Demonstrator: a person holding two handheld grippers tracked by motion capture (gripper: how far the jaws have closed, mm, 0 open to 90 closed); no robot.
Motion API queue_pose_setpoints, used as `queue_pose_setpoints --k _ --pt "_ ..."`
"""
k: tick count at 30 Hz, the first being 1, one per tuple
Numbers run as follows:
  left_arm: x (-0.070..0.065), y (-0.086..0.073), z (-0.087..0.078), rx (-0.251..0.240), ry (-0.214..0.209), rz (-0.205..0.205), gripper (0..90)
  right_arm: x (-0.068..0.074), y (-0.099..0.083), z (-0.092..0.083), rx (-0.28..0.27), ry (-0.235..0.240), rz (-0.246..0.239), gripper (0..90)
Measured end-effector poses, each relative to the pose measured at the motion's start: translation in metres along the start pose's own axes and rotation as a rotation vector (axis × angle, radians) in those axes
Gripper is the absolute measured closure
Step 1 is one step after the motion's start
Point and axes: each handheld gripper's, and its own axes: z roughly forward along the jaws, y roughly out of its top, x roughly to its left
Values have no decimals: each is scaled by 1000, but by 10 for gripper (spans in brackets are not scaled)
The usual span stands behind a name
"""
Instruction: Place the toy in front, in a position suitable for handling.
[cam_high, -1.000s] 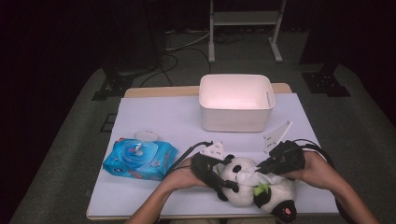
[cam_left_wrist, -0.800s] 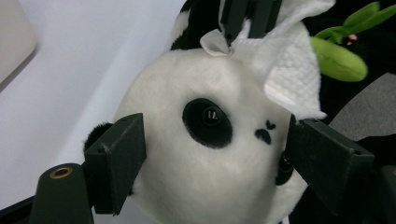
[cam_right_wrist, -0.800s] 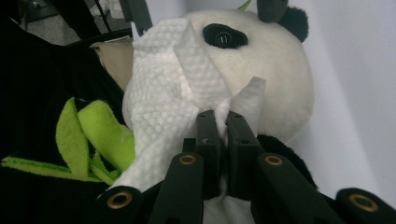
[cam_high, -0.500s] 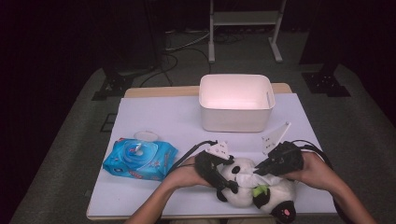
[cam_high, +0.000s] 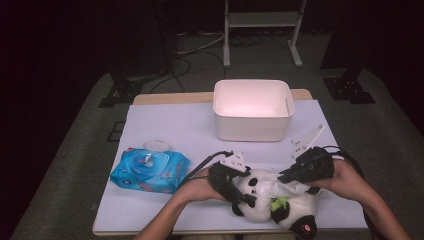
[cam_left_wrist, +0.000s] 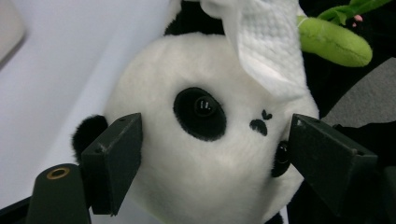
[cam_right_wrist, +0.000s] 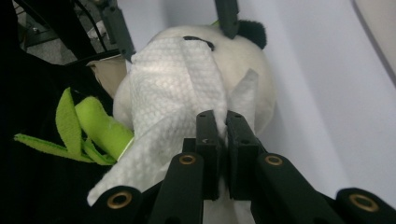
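left tongs (cam_left_wrist: 212, 154): chunky matte black, two flat blocky pads, pretty boxy looking
left tongs hardware: one brass-ringed screw hole on the rounded arm at the lower left
right tongs (cam_right_wrist: 218, 122): same black build, slim squared tips, ribbed arms behind them
right tongs hardware: four brass-ringed holes along the linkage, two inner and two outer
top plates: pale grey three-cornered plate with small holes on each one, seen from the high view
cables: black, trailing off each body
arms: bare forearms, no sleeves in sight
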Motion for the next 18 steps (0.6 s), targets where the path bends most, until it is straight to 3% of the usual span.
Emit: queue_pose_setpoints --k 4,7,10,12,14,18 --pt "1 1 -3 -13 4 -13 169 5 -4 9 10 32 -9 846" --pt "4 2 -6 -17 11 -23 156 11 -5 20 48 43 -27 847" --pt "6 3 -5 -19 4 -31 157 16 -3 21 54 39 -44 847" --pt "4 4 -2 5 -25 -16 190 18 -3 21 59 41 -48 846" --pt "1 4 4 32 -24 4 195 19 -1 20 64 37 -51 846" --pt "1 1 4 13 -30 -7 189 16 6 17 65 43 -49 847"
